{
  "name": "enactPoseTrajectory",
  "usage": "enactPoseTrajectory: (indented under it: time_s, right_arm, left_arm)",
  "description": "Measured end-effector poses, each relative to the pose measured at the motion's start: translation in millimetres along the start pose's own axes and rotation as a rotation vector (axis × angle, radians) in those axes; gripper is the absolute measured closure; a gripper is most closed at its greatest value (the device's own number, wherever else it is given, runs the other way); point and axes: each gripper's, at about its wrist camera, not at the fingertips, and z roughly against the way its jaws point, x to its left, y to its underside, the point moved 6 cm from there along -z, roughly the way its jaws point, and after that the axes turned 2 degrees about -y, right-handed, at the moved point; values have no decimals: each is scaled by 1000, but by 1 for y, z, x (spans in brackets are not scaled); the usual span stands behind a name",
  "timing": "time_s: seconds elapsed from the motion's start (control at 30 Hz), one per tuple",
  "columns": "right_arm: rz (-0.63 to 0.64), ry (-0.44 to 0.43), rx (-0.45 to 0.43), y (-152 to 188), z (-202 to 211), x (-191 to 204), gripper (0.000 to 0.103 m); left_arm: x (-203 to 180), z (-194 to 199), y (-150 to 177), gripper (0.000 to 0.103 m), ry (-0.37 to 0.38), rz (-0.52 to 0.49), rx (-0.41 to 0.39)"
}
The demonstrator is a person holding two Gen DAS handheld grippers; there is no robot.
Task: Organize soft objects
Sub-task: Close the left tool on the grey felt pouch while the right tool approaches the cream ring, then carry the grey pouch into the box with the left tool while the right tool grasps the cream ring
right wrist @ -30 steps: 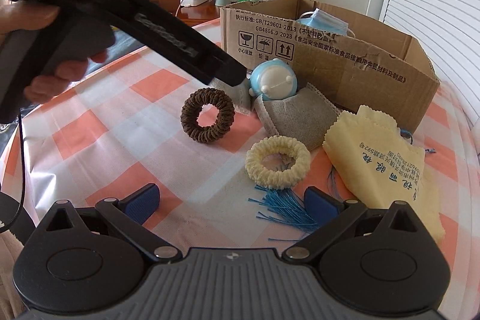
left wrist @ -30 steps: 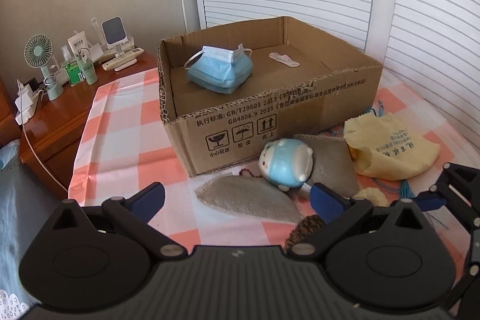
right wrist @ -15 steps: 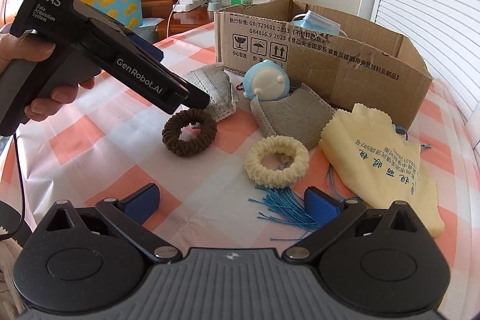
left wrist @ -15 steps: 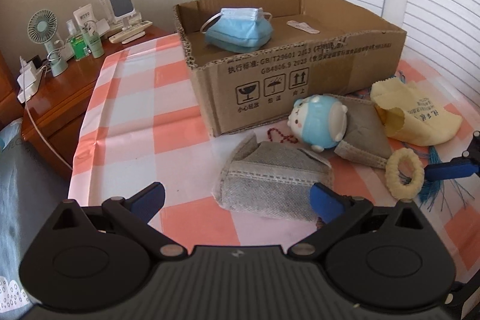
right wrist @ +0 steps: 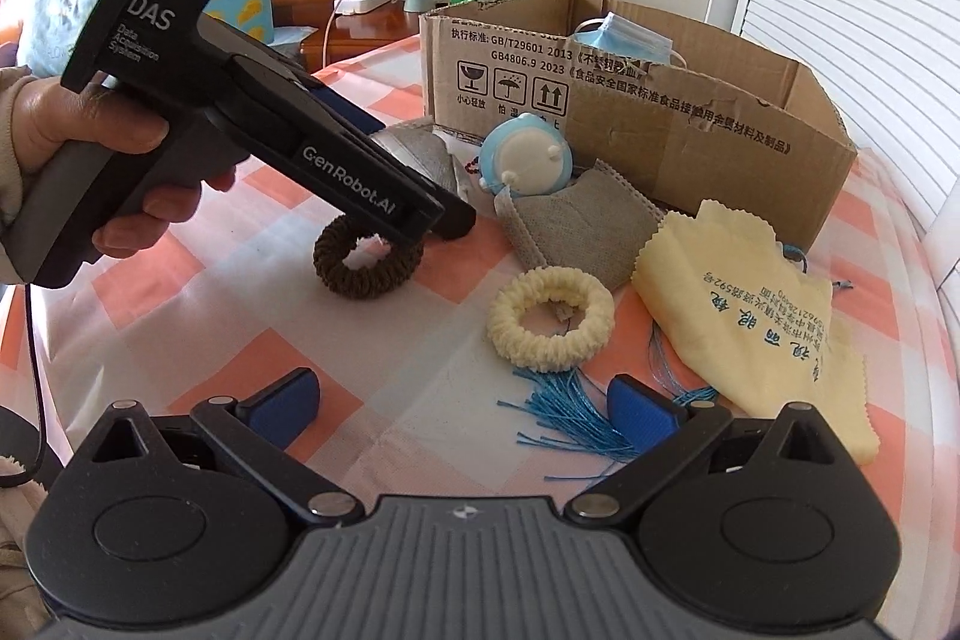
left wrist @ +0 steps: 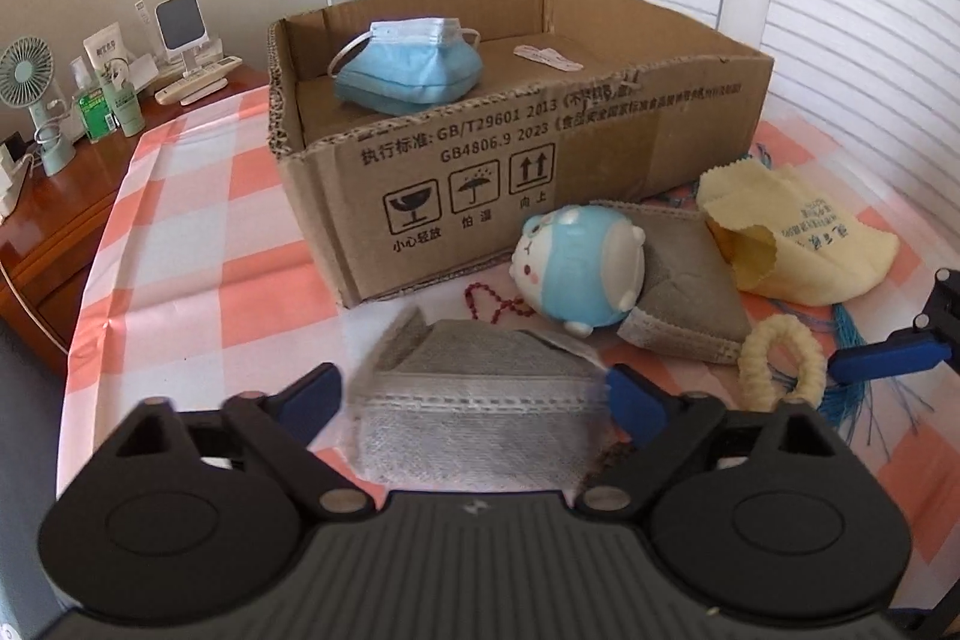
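1. The left hand-held gripper (left wrist: 474, 397) has its jaws spread wide and empty, one on each side of a grey face mask (left wrist: 474, 400) lying flat on the bench (left wrist: 180, 244); no finger touches it yet.
2. The right hand-held gripper (right wrist: 462, 406) is also wide open and holds nothing. It hovers low over a blue tassel (right wrist: 564, 412), whose threads lie between its fingers.
3. Seen from the right wrist, a cream hair tie (right wrist: 549, 319) lies at twelve o'clock of that gripper and a brown hair tie (right wrist: 366, 259) at eleven, partly under the left tool's nose.
4. Further out are a blue round toy (left wrist: 579, 271), a second grey mask (left wrist: 684, 292) and a yellow cloth (left wrist: 804, 238) at two o'clock.
5. The cardboard box (left wrist: 540, 172) sits at twelve o'clock with a blue face mask (left wrist: 411, 67) already inside.
6. The step in hand looks like picking up the grey mask. Next, the left gripper should drop, close on the mask's raised fold, then lift it over the box's near wall.
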Motion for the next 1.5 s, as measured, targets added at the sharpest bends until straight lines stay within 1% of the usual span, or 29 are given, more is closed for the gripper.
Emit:
enactPoseTrajectory:
  time_s: [0.03,0.1,0.17,0.27,0.3,0.33,0.37,0.4,0.47,0.53,0.63,0.7,0.77,0.83,1.07,1.5]
  right_arm:
    - [10,16,-6,-1,1,0,0]
    - [31,47,-24,-3,3,-1,0]
    - [31,60,-36,-6,4,-4,0]
    - [22,72,-44,-11,2,-10,3]
    - [18,81,-44,-13,0,-11,7]
    - [13,86,-40,-14,-2,-13,14]
    - [8,85,-29,-14,-4,-14,19]
    - [2,83,-23,-14,-5,-15,22]
    - [-12,87,-29,-16,-6,-17,26]
    - [-19,85,-34,-17,-6,-18,37]
    - [-21,85,-33,-19,-7,-17,46]
    - [-20,90,-32,-21,-7,-17,52]
    - [-20,95,-30,-22,-7,-17,54]
    - [-16,103,-27,-23,-7,-17,56]
    - [-40,104,-19,-23,-2,-20,57]
    - [-64,114,-63,-29,21,-20,57]
  left_arm:
    - [2,1,0,23,4,11,-6]
    - [5,4,1,23,26,37,-8]
    - [7,6,3,23,19,43,-10]
    - [9,7,3,22,16,48,-12]
    - [9,6,4,22,16,50,-13]
    - [9,6,3,22,16,52,-13]
    - [9,6,3,22,15,53,-14]
    - [9,6,3,22,14,53,-14]
    - [9,5,3,22,14,55,-13]
    - [9,5,3,23,16,54,-13]
    - [9,6,3,24,19,54,-13]
    - [9,6,3,26,20,54,-13]
    - [9,6,3,32,21,54,-15]
    - [10,7,2,34,21,56,-17]
    - [14,12,0,46,17,69,-21]
    - [15,37,-10,49,20,64,-57]
